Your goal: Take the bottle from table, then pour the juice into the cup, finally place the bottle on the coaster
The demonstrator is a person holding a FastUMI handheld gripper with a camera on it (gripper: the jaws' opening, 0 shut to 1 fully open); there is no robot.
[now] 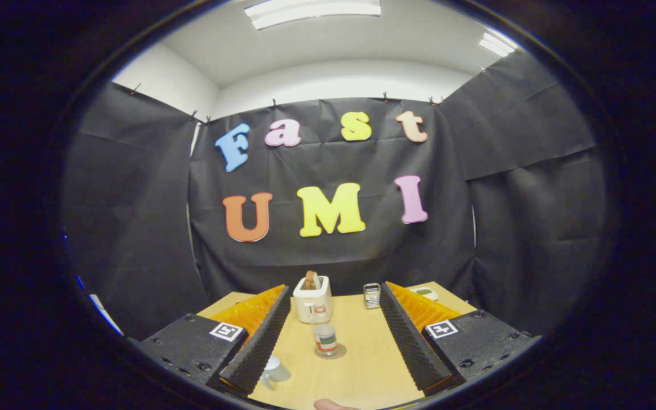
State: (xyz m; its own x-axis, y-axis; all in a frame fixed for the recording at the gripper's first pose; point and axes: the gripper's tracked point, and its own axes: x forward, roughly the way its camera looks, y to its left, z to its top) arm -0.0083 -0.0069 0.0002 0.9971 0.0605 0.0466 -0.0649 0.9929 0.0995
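Two fingers of the gripper [333,341] stand wide apart and hold nothing. Between them lies a light wooden table [362,364], smooth and flat. The bottle [324,333] stands upright between the fingers, a bit nearer the left one, touching neither. It sits on a round coaster [331,354]. It is see-through, with a band of label low down. The cup [275,371] rests on the table just beside the tip of the left finger, low and close. Beyond the bottle, a white toaster [312,299] stands with something brown poking out of its top. A small shiny metal thing [371,295] stands near the far end of the right finger. A pale flat thing [426,293] lies by the table's far right corner, beyond that finger. Black cloth walls close in behind the table and on both sides. Bare wood lies open on the right of the bottle, up to the right finger. A fingertip [333,405] peeks in at the near edge.
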